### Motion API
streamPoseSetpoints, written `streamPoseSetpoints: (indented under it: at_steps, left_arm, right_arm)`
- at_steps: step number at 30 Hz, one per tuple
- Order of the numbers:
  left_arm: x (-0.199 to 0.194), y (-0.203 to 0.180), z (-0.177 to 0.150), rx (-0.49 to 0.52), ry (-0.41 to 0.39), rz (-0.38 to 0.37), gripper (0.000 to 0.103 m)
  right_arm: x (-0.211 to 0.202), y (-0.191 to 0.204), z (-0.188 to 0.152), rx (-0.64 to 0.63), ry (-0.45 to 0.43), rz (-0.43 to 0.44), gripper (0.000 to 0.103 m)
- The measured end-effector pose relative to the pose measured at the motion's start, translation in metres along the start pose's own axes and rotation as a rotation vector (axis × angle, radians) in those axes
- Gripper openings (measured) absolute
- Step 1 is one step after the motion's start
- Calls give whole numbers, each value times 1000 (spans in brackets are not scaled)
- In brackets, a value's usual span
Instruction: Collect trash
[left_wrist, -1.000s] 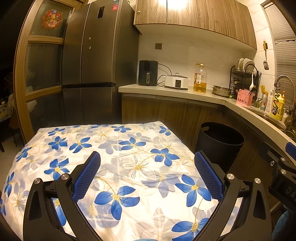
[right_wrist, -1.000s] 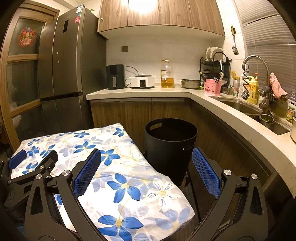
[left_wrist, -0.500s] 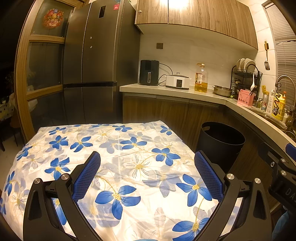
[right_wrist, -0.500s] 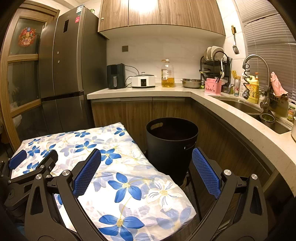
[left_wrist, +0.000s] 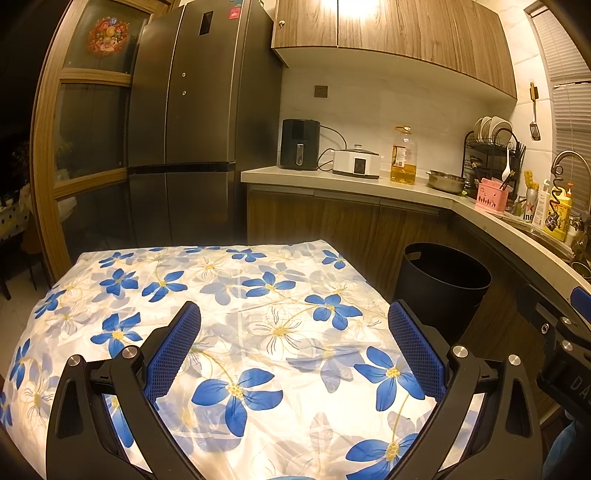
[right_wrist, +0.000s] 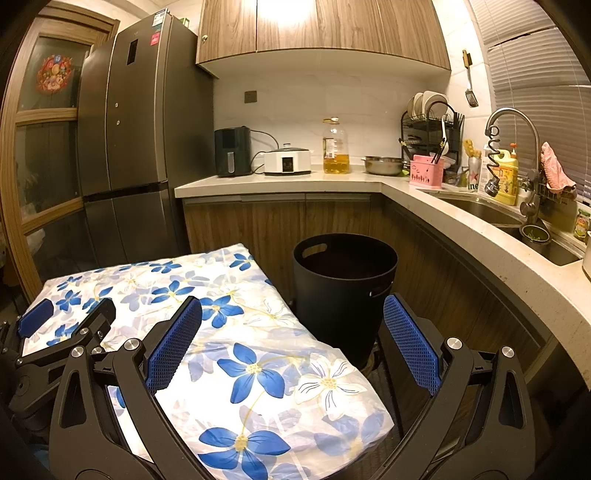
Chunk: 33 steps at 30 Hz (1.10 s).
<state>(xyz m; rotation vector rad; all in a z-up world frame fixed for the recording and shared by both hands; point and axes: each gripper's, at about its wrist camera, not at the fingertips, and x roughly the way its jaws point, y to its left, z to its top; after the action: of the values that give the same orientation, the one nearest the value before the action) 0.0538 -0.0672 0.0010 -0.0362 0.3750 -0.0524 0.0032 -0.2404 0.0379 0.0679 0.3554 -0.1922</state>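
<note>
White cloth (left_wrist: 236, 332) with blue flowers; black bin (right_wrist: 343, 288); blue pads (left_wrist: 177, 347).

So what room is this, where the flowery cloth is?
It looks like a home kitchen. There is a tall fridge, a sink with a curved tap and a rack of dishes on the counter. A black bin stands on the floor beside the flowery table.

the left gripper (left_wrist: 293, 345) fills the bottom of its own view, its two blue-padded fingers (left_wrist: 173, 349) spread wide with nothing between them. the right gripper (right_wrist: 291, 341) sits the same way at the bottom of its view, jaws wide apart and empty. the left gripper's black frame also shows at the lower left edge of the right view.
</note>
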Motion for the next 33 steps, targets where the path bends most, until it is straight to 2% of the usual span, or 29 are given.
streamPoseSetpoints:
  at_steps: [33]
  left_arm:
    - [-1, 2, -1, 3, -4, 12, 97]
  right_arm:
    - [1, 9, -5, 3, 1, 5, 98]
